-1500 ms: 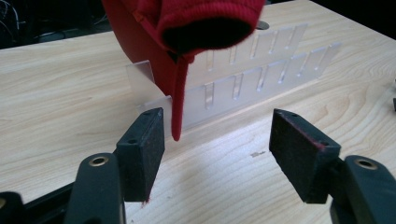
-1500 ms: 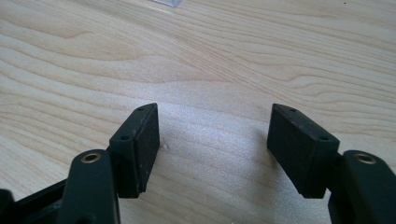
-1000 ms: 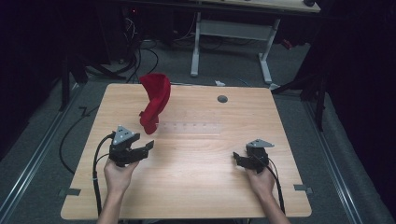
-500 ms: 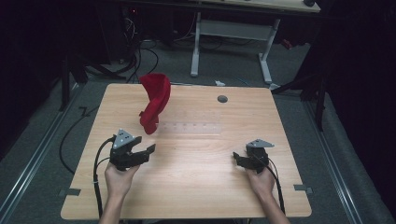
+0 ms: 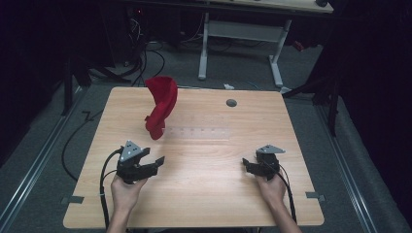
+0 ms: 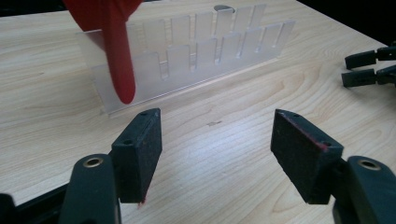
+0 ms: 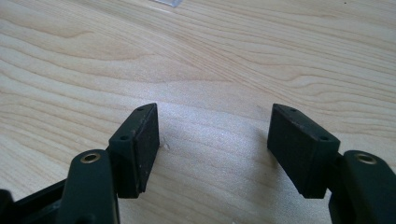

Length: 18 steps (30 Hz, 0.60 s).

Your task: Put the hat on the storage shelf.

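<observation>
Wooden table (image 5: 204, 194), one red cloth (image 5: 160, 104), one clear rack (image 6: 196, 51), left gripper (image 5: 154, 162), right gripper (image 5: 248, 167), both agape, empty.

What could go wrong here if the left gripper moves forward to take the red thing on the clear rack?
1. The clear slotted plastic rack looks light and stands free on the wooden table; a push could slide or tip it.
2. The red curved scoop-like object leans tilted in the rack's end and hangs over it, so a pull might topple both.
3. The rack is hard to see from above, so the open left gripper may knock it.
</observation>
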### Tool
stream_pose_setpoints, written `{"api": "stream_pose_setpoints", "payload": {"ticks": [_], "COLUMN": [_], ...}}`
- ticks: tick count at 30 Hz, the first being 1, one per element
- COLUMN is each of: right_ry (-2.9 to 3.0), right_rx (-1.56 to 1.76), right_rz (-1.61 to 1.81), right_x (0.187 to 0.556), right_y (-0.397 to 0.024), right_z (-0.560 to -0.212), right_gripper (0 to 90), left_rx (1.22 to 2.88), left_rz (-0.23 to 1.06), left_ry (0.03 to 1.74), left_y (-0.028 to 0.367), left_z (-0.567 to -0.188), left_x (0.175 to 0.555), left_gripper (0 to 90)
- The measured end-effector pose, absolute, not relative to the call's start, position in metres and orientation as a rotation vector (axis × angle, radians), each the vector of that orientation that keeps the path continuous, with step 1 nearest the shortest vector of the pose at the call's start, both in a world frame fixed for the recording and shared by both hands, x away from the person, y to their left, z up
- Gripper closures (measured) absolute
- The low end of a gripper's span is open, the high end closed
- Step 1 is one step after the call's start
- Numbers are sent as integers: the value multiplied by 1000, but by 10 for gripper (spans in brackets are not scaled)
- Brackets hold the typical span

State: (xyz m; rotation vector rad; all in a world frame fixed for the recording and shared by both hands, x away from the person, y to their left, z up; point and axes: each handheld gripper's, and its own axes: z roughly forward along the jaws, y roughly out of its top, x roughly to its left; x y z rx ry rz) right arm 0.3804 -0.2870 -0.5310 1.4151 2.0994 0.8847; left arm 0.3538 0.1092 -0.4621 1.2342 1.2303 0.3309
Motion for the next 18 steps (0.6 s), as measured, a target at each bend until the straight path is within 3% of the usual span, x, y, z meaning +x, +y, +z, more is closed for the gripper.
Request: {"api": "stream_pose_setpoints", "payload": {"ticks": [18], "right_ry": [2099], "right_rx": [1415], "right_rz": [885], "right_x": [380], "right_y": [-287], "right_z": [-531], "right_gripper": [344], "left_rx": [1305], "left_rz": [280], "left_ry": [1215], "left_y": [83], "left_z": [-482], "left_x": [347], "left_gripper": [337]}}
